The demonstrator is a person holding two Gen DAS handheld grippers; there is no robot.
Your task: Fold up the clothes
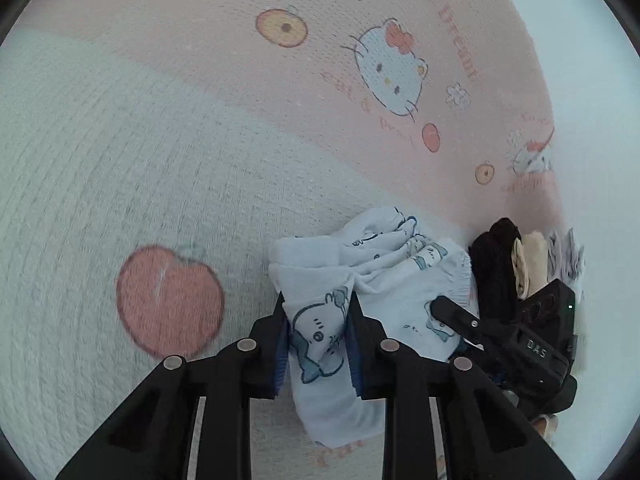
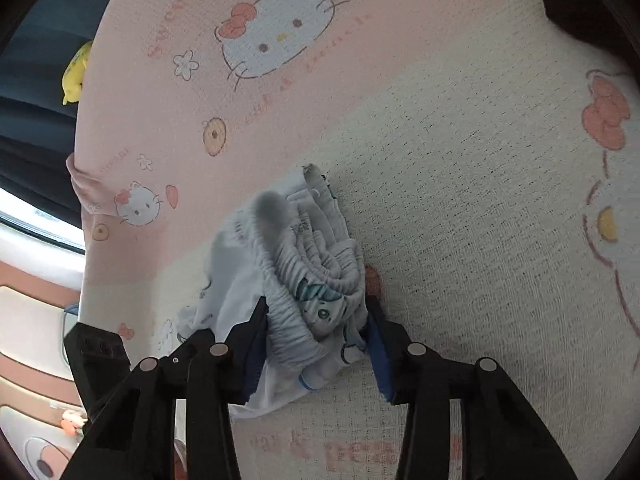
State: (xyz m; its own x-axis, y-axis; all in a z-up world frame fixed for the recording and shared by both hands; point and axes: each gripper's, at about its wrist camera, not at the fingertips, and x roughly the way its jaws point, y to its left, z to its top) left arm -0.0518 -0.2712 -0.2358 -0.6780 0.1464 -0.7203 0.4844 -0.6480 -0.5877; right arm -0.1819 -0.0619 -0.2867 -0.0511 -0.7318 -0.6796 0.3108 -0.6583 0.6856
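On a bed covered by a pink-and-cream cartoon-cat bedspread (image 1: 168, 128), a large red apple print (image 1: 170, 300) is seen at the left of the left wrist view. Just right of it, the left claw (image 1: 318, 322) is clamped on one end of a small white garment with blue animal prints (image 1: 384, 264); a printed fold is pinched between its two blue-padded fingers (image 1: 282, 344), and the rest of the cloth is spread in a loose, crumpled heap on the cream part of the bedspread. Further right, the tip of the right claw (image 1: 452, 312) is seen lying over the garment's gathered edge. Beyond it, near the bed's edge, a dark folded piece (image 1: 494, 264), a beige piece (image 1: 530, 260) and a pale grey piece (image 1: 566, 256) are set side by side, touching.

In the right wrist view, a yellow object (image 2: 76, 70) is visible past the bed's left edge; what it is cannot be told. Toward the middle, the garment's bunched elastic waistband (image 2: 316, 280) is gripped by the right claw (image 2: 316, 320), the gathered cloth filling the gap between the two fingers, which stand fairly wide. The garment is partly blurred. At the upper right corner a dark cloth (image 2: 576, 8) is partly seen.
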